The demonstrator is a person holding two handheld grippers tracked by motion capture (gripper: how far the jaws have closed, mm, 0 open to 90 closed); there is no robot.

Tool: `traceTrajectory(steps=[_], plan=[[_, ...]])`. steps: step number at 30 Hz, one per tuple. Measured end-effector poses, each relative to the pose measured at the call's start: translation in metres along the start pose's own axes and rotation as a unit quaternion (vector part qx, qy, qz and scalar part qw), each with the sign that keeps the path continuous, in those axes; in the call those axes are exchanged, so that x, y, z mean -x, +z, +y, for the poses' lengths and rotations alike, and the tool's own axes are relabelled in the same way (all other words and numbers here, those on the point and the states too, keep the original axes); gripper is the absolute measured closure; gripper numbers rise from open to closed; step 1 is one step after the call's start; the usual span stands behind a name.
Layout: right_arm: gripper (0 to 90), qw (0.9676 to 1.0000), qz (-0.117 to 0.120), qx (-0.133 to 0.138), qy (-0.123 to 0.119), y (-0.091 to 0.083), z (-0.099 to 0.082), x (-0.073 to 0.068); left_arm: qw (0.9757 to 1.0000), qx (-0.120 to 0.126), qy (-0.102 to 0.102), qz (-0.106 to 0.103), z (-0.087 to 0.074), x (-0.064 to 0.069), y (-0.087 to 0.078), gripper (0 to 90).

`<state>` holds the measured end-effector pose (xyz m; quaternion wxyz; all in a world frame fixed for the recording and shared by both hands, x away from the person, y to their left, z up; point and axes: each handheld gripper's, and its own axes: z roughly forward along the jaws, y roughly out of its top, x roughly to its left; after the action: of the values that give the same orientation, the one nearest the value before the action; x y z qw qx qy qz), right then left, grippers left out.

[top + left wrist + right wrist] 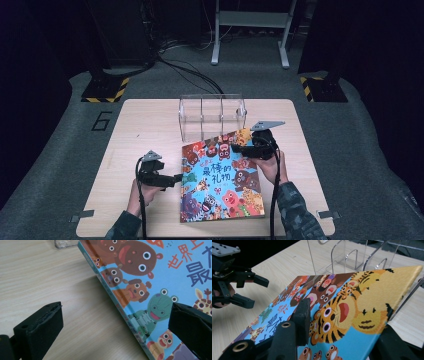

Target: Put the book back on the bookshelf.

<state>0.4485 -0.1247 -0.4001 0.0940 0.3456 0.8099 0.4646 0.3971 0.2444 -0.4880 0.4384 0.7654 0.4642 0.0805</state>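
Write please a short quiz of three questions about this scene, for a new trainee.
1. True or false: the right gripper is shut on the picture book.
2. Which object stands behind the book? A. the clear acrylic rack B. a metal bowl C. a cardboard box
3. Fill in: the left gripper is ____, its jaws standing on either side of the book's edge.

Key: 1 true; 2 A; 3 open.
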Motion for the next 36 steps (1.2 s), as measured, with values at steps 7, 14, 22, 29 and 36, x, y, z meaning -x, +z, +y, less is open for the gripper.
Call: traceTrajectory(steps=[7,14,22,29,36], plan=[[57.3,0.9996,-0.004,0.022,-0.015,-0.008,-0.003,-0.007,0.9996,0.007,-0.008,-0.028,0.006,0.005,0.003,0.0],[57.2,0.9991,-0.004,0.031,-0.028,-0.011,-0.003,-0.011,0.9993,-0.004,-0.005,-0.037,0.01,0.009,0.01,0.0],[57.3,0.9985,-0.002,0.043,-0.033,-0.011,-0.002,-0.015,0.999,-0.012,-0.005,-0.043,0.014,0.01,0.015,0.0],[57.3,0.9981,0.004,0.048,-0.039,-0.01,-0.001,-0.016,0.9983,-0.026,-0.003,-0.052,0.018,0.01,0.021,0.0],[57.4,0.9977,0.009,0.052,-0.043,-0.009,0.001,-0.019,0.998,-0.029,0.0,-0.057,0.018,0.012,0.023,0.0]])
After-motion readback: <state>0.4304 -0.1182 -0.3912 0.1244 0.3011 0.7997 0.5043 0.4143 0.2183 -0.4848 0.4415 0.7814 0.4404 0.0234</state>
